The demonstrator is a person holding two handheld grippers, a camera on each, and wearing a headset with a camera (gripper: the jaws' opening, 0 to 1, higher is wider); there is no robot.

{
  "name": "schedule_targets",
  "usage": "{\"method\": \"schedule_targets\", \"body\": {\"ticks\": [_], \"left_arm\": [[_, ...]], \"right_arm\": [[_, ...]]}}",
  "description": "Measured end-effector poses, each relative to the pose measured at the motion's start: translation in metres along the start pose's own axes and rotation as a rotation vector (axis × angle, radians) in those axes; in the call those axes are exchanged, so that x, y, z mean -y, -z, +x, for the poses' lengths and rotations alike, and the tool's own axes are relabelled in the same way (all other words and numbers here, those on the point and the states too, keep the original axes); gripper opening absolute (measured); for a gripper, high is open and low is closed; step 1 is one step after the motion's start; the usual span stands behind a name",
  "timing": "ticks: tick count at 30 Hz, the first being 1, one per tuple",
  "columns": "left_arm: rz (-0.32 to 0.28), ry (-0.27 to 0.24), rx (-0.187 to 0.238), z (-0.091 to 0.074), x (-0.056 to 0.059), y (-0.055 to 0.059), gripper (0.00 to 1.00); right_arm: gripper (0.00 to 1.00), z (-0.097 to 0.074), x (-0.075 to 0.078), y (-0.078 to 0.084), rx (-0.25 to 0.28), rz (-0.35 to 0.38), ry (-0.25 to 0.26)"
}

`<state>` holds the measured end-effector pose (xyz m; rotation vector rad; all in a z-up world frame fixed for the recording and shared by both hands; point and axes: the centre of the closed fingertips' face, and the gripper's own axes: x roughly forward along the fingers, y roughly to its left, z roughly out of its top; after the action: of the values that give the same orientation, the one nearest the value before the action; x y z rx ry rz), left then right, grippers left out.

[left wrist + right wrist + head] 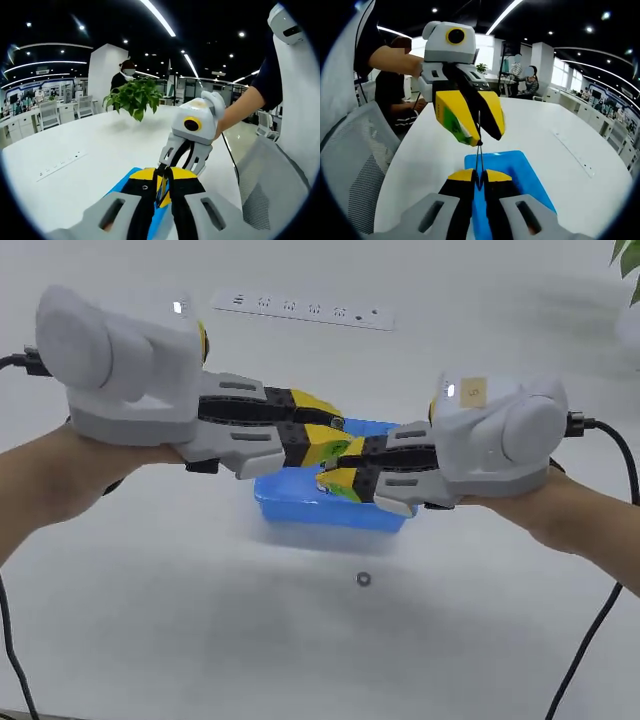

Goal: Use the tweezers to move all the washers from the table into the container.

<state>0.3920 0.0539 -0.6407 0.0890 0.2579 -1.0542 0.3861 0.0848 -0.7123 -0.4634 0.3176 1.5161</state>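
Head view: washer [363, 579] looks light, thin, slippery; pinch its rim; left gripper [338, 440] and right gripper [335, 480] both clench tweezers [478, 155].

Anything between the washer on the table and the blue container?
Nothing visible does. The washer lies on the bare table just in front of the blue container, with open tabletop between them.

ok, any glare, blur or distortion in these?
Head view: flat light, white table nearly blown out, washer distinct. Left gripper view: heavy fisheye bend, ceiling strips flare. Right gripper view: same bend, tweezers crisp, far desks soft.
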Motion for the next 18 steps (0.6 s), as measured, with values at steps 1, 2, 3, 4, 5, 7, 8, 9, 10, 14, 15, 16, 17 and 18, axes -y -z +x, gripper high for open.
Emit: {"method": "schedule_targets", "body": {"ticks": [1, 2, 3, 4, 5, 7, 8, 9, 10, 14, 15, 16, 17, 18], "left_arm": [[0.000, 0.006, 0.002, 0.0000, 0.0004, -0.0010, 0.11], [0.004, 0.020, 0.002, -0.0001, 0.0024, -0.0017, 0.09], [0.020, 0.041, 0.001, 0.0003, 0.0053, -0.0019, 0.09], [0.035, 0.031, -0.002, -0.0001, 0.0032, -0.0017, 0.08], [0.045, 0.032, -0.004, -0.0005, 0.0028, -0.0015, 0.08], [0.060, 0.034, -0.004, -0.0012, 0.0024, -0.0013, 0.07], [0.083, 0.034, -0.006, -0.0009, 0.0037, -0.0019, 0.07], [0.106, 0.038, -0.012, -0.0010, 0.0055, -0.0018, 0.06], [0.120, 0.035, -0.016, -0.0016, 0.0056, -0.0015, 0.06], [0.141, 0.028, -0.017, -0.0005, 0.0081, -0.0037, 0.04], [0.149, 0.026, -0.017, -0.0003, 0.0083, -0.0040, 0.04], [0.154, 0.022, -0.016, -0.0005, 0.0079, -0.0043, 0.04], [0.154, 0.023, -0.016, -0.0004, 0.0081, -0.0044, 0.04], [0.160, 0.021, -0.018, -0.0003, 0.0081, -0.0044, 0.04]], "right_arm": [[0.08, -0.0003, -0.0002, -0.0001, 0.001, 0.003, 0.000], [0.08, -0.0005, 0.0000, -0.0004, 0.002, 0.004, 0.001], [0.08, -0.0009, 0.0002, -0.0009, 0.004, 0.003, 0.002], [0.08, -0.0013, 0.0003, -0.0010, 0.003, 0.000, 0.003], [0.08, -0.0014, 0.0001, -0.0011, 0.003, -0.001, 0.003], [0.08, -0.0016, -0.0004, -0.0017, 0.003, -0.004, 0.003], [0.08, -0.0015, -0.0005, -0.0017, 0.002, -0.005, 0.003], [0.09, -0.0016, -0.0003, -0.0018, 0.001, -0.008, 0.005], [0.09, -0.0016, -0.0001, -0.0018, 0.000, -0.011, 0.008], [0.10, -0.0016, 0.0011, -0.0029, 0.003, -0.004, 0.016], [0.11, -0.0015, 0.0005, -0.0033, 0.005, 0.001, 0.013], [0.11, -0.0013, -0.0007, -0.0041, 0.012, 0.008, 0.007], [0.12, -0.0014, -0.0009, -0.0043, 0.016, 0.016, 0.007], [0.12, -0.0016, -0.0009, -0.0043, 0.017, 0.023, 0.008]]}}
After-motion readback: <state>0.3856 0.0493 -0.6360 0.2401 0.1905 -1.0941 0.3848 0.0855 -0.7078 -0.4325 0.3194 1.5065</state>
